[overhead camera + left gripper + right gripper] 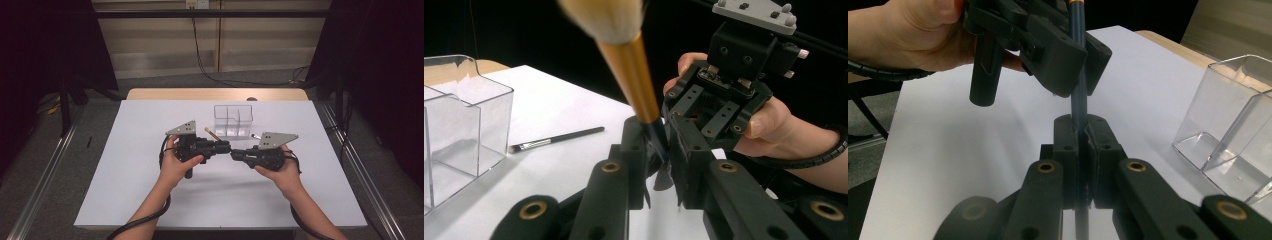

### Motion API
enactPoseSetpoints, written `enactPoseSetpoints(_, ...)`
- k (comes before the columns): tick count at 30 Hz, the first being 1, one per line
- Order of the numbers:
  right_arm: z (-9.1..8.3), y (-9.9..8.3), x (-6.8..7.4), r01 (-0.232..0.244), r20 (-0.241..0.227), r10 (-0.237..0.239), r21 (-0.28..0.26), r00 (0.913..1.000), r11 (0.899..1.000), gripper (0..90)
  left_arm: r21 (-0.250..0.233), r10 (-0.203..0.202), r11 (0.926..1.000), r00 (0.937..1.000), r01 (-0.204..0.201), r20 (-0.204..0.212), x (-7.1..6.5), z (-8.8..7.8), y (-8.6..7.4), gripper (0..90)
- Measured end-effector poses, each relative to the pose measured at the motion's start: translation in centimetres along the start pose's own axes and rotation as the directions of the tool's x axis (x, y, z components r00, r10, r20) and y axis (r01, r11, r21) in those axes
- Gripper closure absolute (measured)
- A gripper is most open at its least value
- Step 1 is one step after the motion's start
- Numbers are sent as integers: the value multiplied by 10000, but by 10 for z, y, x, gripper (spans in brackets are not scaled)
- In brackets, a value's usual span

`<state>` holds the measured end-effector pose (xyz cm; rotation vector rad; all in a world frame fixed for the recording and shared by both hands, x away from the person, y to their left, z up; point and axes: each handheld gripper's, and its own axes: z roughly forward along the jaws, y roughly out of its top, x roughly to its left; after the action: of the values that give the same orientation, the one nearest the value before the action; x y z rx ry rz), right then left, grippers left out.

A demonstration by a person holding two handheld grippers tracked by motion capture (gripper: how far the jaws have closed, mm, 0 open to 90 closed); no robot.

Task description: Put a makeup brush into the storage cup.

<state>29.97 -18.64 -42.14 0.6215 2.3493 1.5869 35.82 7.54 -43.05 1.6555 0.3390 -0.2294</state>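
A makeup brush (212,134) with cream bristles, a gold ferrule (634,75) and a dark handle (1079,75) is held above the middle of the white table. My left gripper (227,147) comes in from the left, its jaws closed on the handle just below the ferrule (658,150). My right gripper (234,154) meets it tip to tip from the right. Its jaws are shut on the handle's lower end (1081,132), right under the left gripper (1075,55). The brush tilts up and away to the left, bristles on top.
A clear plastic organizer (220,112) with several compartments stands just behind the grippers, also seen as a clear box (469,115) (1233,115). A thin dark brush (556,139) lies flat on the white sheet (150,190) beside it. Dark curtains flank the table.
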Motion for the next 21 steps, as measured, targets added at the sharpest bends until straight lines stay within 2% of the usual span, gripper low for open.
enactPoseSetpoints(4,2,0,0,-161,-99,161,7,9998,9999,846,-91,-142,9999,9998,144,140,0,-1,-1,798)
enactPoseSetpoints(11,9,-1,2,-405,-186,406,41,9990,9992,847,-269,-224,9994,9997,227,117,-1,0,0,825)
enactPoseSetpoints(21,18,-3,4,-864,-362,864,23,9956,9963,843,-319,-53,9995,10000,54,24,-3,1,-1,829)
